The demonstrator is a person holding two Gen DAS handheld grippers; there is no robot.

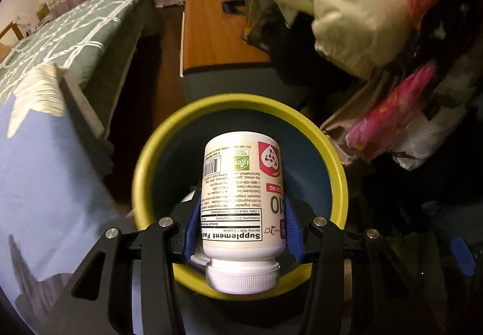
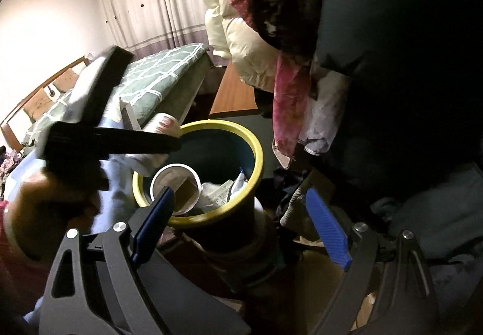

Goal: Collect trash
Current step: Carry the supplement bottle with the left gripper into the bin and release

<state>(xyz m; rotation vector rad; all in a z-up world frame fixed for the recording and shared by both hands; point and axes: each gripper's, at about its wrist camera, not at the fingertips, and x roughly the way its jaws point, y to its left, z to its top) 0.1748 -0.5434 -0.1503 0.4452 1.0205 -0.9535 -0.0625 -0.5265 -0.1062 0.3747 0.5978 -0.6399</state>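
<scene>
Left wrist: fingers (image 1: 241,211) pinch supplement bottle (image 1: 241,193) over bin (image 1: 332,160); right fingers (image 2: 241,214) spread.

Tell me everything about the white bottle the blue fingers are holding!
The white bottle looks like plastic, with a ribbed white screw cap that is still on. Its printed label reads "Supplement Facts" and carries a barcode and a red logo. It is held with the cap toward the camera and the base pointing away. The left gripper pinches it on both sides with blue pads, right above the open mouth of the yellow-rimmed bin.
</scene>
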